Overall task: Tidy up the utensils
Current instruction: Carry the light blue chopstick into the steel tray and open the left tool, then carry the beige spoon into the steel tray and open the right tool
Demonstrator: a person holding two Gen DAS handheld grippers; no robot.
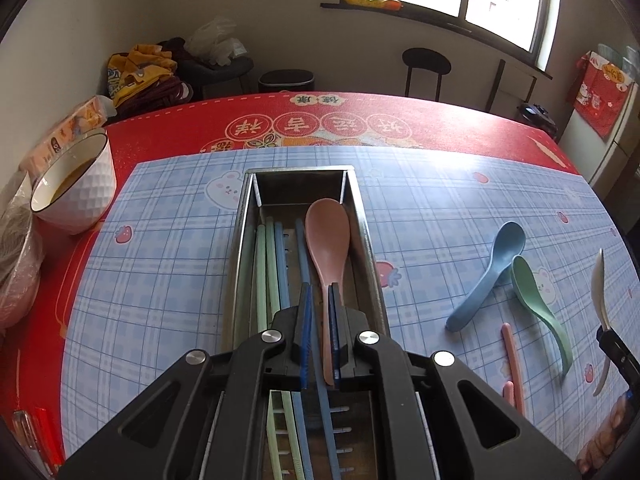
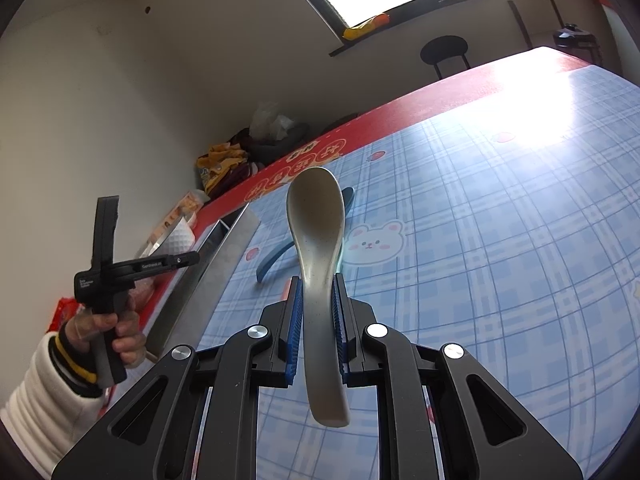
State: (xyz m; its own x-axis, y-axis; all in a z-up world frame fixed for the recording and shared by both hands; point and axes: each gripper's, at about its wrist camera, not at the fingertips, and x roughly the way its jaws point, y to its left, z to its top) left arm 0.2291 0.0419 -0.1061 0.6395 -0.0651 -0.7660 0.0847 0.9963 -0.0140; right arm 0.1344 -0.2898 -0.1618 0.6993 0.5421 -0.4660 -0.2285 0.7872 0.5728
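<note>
A long metal tray (image 1: 362,216) lies on the blue checked mat and holds green chopsticks (image 1: 262,264), blue chopsticks (image 1: 280,268) and a pink spoon (image 1: 327,236). My left gripper (image 1: 321,292) is low over the tray, its jaws a little apart. The pink spoon's handle lies between them against the right pad, with a gap at the left pad. My right gripper (image 2: 318,292) is shut on a white spoon (image 2: 316,216) and holds it above the mat, bowl end forward. A blue spoon (image 1: 492,276), a green spoon (image 1: 540,304) and pink chopsticks (image 1: 514,360) lie on the mat right of the tray.
A white bowl (image 1: 80,192) with liquid stands on the red tablecloth at the left, next to wrapped bowls at the table's edge. In the right wrist view a person's hand (image 2: 120,332) in a white sleeve grips the left tool's handle beside the tray (image 2: 216,264).
</note>
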